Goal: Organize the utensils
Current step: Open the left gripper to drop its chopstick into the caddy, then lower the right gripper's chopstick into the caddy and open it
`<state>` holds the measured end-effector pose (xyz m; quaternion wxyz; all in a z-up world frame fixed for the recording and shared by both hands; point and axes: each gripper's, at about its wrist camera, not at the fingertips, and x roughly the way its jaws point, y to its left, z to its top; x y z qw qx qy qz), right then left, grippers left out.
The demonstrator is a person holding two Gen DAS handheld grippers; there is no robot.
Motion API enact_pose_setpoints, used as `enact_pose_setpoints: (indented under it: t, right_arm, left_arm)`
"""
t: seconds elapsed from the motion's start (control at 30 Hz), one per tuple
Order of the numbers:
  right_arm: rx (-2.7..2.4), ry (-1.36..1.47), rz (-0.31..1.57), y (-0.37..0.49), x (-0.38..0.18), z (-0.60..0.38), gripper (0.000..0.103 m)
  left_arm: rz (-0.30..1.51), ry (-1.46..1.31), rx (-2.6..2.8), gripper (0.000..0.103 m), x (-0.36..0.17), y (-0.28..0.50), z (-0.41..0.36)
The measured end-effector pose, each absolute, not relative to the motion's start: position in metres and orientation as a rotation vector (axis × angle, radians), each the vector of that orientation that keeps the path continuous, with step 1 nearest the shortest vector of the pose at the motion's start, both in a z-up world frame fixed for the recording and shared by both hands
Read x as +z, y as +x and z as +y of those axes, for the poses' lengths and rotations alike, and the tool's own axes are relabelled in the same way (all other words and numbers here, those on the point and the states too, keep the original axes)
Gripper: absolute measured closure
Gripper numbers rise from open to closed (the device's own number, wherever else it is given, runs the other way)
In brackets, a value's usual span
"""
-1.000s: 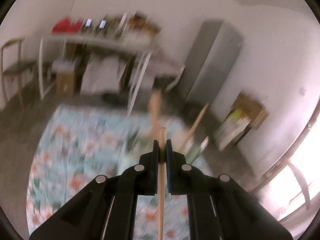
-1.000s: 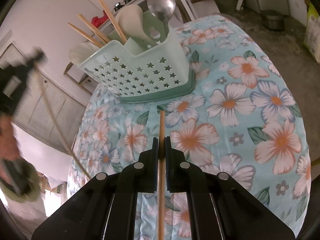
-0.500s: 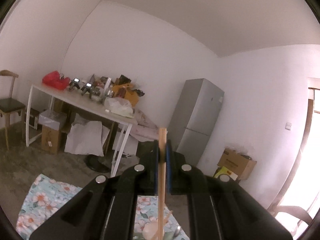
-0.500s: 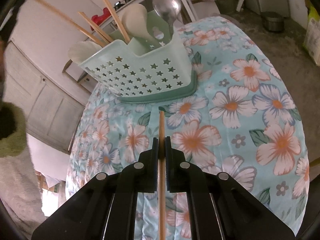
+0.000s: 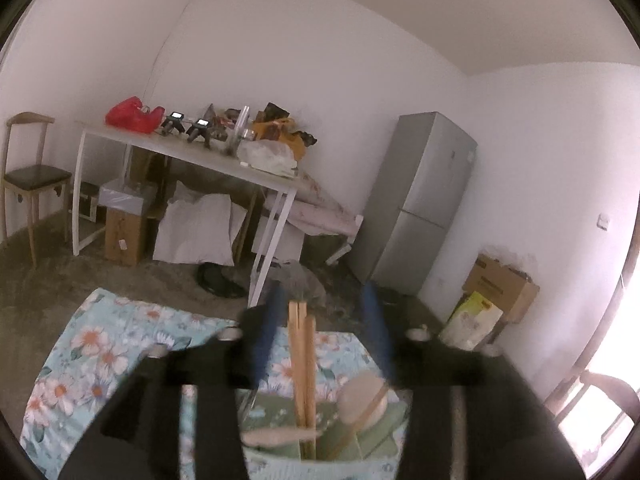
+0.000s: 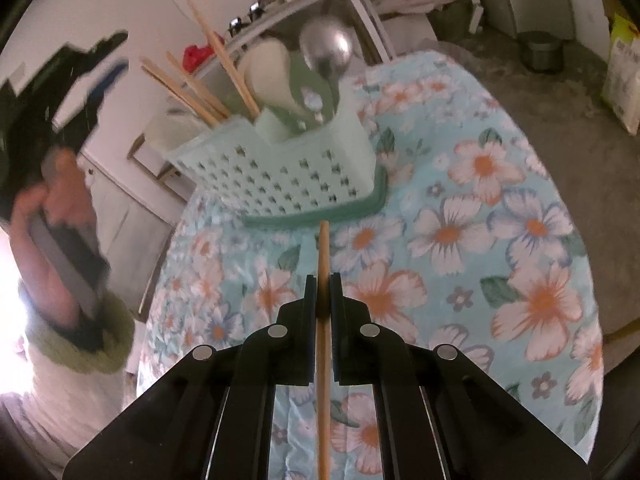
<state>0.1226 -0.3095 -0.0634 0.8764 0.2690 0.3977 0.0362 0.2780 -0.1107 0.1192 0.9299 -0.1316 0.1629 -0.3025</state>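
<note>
A: So, what does the left wrist view give that the right one lacks?

B: It looks down into the pale green caddy (image 5: 280,450) from above. The left gripper (image 5: 324,332) has just been opening; its blue-padded fingers (image 5: 266,334) stand apart, and two wooden chopsticks (image 5: 302,360) rise upright between them, touched by neither pad as far as the blur lets me judge. Their lower ends sit inside a compartment, beside a cream spoon (image 5: 362,398).

A: And the right wrist view?

B: It shows the caddy (image 6: 288,168) from outside: a star-punched plastic wall on a darker green tray, with chopsticks (image 6: 200,92) fanning out at the left, and a cream spoon (image 6: 266,72) and a shiny steel ladle (image 6: 326,48) at the right. The right gripper (image 6: 323,296) has its fingers closed on a single wooden chopstick (image 6: 323,252), whose tip points at the tray's near edge without reaching it.

A: Room to move?

B: The floral cloth on the tabletop (image 6: 500,240) lies bare to the right of the caddy, up to the rounded far edge. At the left, the person's hand (image 6: 44,240), in a fuzzy green cuff, holds the left gripper (image 6: 76,76) up beside the caddy.
</note>
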Motion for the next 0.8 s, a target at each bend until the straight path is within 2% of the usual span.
enact_pose_setpoints:
  t: [0.1,0.27,0.6,0.8]
  right_arm:
    - [0.081,0.554,0.775,0.119,-0.043,-0.316,0.098]
    - [0.102,0.506,0.639,0.115,0.01,-0.323,0.098]
    - [0.177,0.332,0.341,0.134,0.127,-0.313,0.099]
    - [0.193,0.283,0.249,0.153,0.164,-0.309,0.099]
  left_arm:
    - [0.328,-0.246,-0.623,0.04,0.119,0.263,-0.101]
    - [0.336,-0.229,-0.616,0.028,0.117,0.234,-0.074]
    - [0.468,-0.126,-0.547,0.013,0.069,0.172,-0.037]
    - [0.52,-0.082,-0.484,0.006,0.044,0.152,-0.026]
